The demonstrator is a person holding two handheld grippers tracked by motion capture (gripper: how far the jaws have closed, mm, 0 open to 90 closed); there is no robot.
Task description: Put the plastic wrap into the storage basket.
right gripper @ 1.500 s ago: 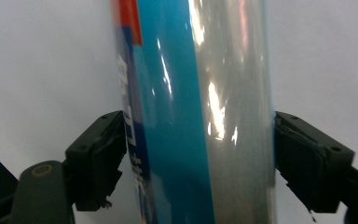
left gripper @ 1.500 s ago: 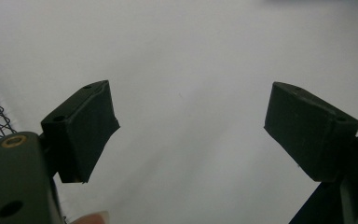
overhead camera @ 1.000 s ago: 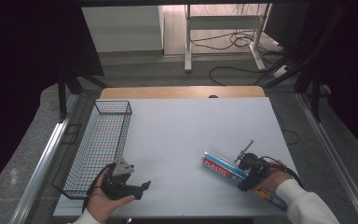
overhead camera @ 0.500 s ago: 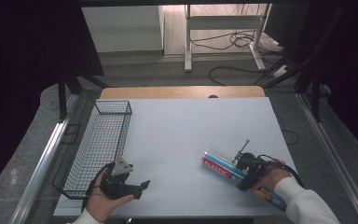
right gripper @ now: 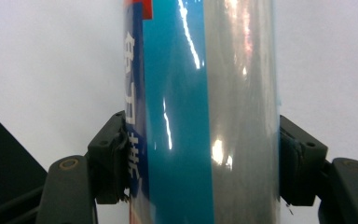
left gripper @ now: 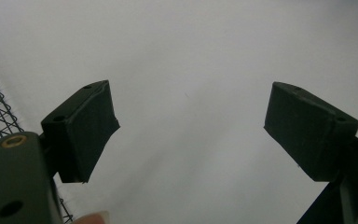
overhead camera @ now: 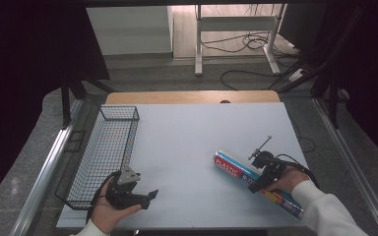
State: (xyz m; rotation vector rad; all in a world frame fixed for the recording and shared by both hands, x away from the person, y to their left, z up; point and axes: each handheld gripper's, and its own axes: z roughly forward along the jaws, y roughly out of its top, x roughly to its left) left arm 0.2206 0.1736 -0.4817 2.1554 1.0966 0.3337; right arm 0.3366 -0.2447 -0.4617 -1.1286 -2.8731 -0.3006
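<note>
White counter: right gripper clamps mid-length the glossy plastic wrap roll, probably light, slippery; left gripper, beside wire basket, jaws apart

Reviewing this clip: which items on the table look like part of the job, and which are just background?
Part of the job, as far as I can judge:
- plastic wrap roll, clamped in the right gripper
- wire basket, a possible destination
- left gripper, open over the bare table

Background:
- cables on the floor
- metal stand legs
</note>
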